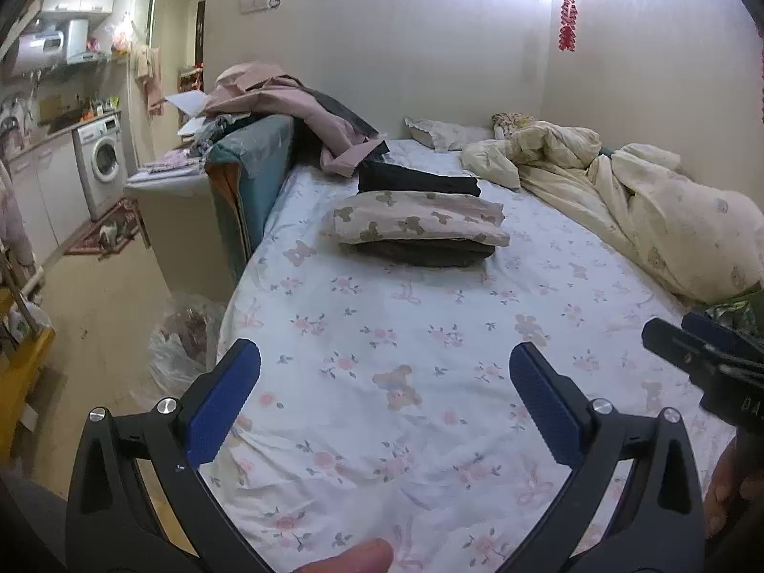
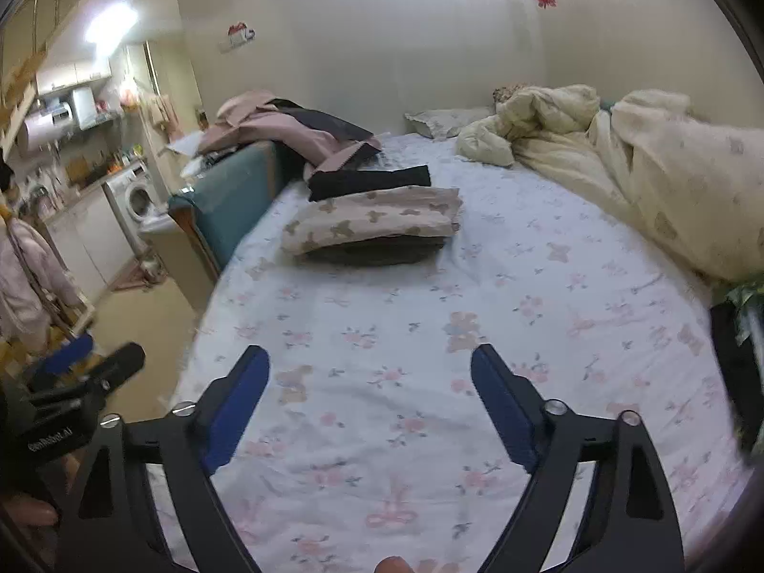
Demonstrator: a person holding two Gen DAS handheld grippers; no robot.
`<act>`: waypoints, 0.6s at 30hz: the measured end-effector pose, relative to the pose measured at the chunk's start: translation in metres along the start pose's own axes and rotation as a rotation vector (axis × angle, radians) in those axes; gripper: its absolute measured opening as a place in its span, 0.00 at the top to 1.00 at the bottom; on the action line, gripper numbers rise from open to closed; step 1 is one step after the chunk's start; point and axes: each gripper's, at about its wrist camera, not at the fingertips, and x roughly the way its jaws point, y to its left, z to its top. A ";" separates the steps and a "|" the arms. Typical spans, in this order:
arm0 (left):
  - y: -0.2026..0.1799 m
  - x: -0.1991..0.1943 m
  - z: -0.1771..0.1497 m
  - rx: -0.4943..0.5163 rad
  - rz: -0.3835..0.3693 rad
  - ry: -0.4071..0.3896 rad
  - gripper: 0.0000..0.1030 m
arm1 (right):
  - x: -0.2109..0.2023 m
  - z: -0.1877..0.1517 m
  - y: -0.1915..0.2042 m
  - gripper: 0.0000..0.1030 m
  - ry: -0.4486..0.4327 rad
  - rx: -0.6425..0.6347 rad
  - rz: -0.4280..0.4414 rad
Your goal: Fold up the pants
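Observation:
Folded bear-print pants [image 1: 420, 223] lie on top of a folded dark garment [image 1: 425, 254] in the middle of the bed; they also show in the right wrist view [image 2: 377, 219]. Another folded black garment [image 1: 418, 180] lies behind them, also seen in the right wrist view [image 2: 370, 181]. My left gripper [image 1: 384, 382] is open and empty above the floral sheet [image 1: 382, 334] near the bed's front. My right gripper [image 2: 370, 377] is open and empty beside it; it also shows at the right edge of the left wrist view [image 1: 692, 339]. Dark cloth [image 2: 737, 372] lies at the right edge.
A crumpled cream duvet [image 1: 644, 200] fills the right side of the bed. Pink and dark clothes [image 1: 296, 110] are heaped over a teal sofa back [image 1: 248, 176] at the left. A plastic bag [image 1: 181, 339] sits on the floor. A washing machine [image 1: 102, 162] stands far left.

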 end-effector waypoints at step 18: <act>-0.003 -0.002 0.007 0.006 -0.012 -0.025 0.00 | 0.001 0.001 0.009 0.00 -0.049 -0.058 -0.059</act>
